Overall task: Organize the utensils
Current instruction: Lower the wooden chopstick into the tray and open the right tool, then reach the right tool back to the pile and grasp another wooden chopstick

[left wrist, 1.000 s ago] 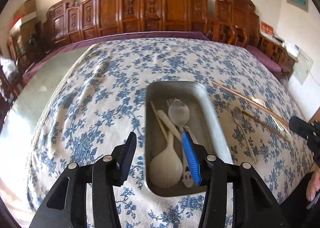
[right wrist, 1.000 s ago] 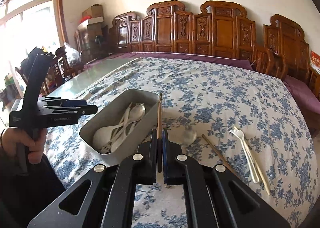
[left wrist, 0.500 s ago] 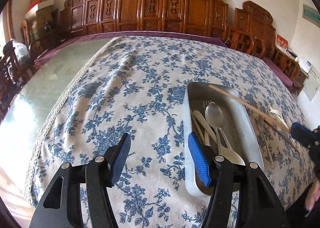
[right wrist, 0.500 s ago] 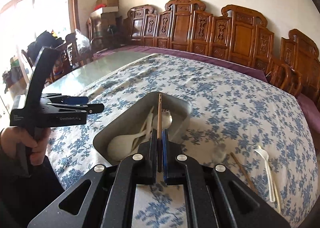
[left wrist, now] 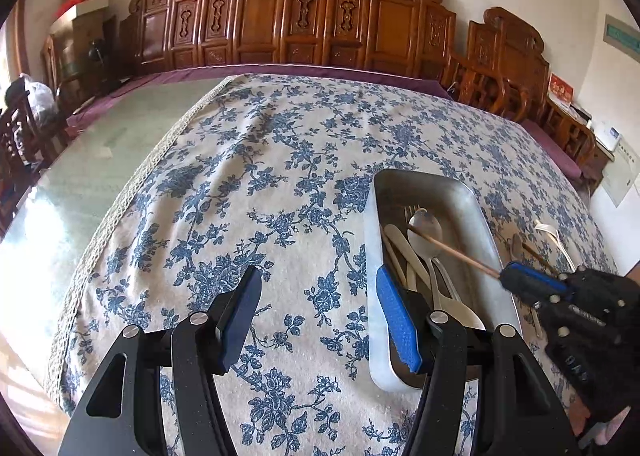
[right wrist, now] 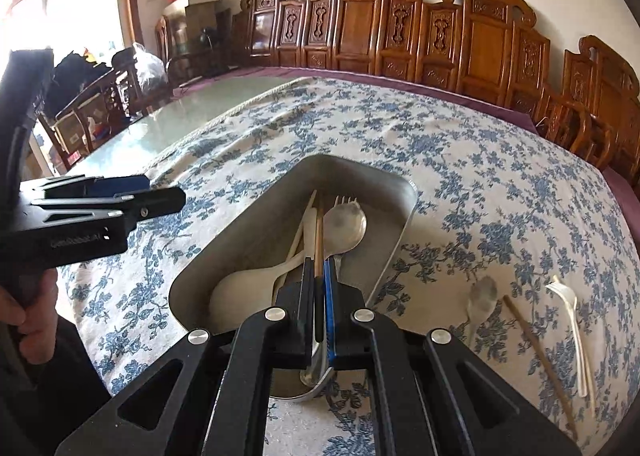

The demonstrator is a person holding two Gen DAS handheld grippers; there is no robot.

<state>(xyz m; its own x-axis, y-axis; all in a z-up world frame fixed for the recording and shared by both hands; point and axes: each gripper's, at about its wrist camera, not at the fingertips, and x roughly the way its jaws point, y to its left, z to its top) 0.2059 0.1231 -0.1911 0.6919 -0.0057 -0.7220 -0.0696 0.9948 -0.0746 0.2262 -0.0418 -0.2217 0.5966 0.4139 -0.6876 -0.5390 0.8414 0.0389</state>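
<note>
Left gripper [right wrist: 160, 197] body is showing small white lettering on its side in the right wrist view, reading roughly "GenRobot.AI", partly blurred. Right gripper [left wrist: 505, 275] body is carrying white lettering too, illegible. Green wall sign [left wrist: 622, 40] and red card [left wrist: 561, 87] are showing marks, too small to read.

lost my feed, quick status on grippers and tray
Right gripper shut on chopstick, over tray. Left gripper open, empty. Nothing blocking.
</note>
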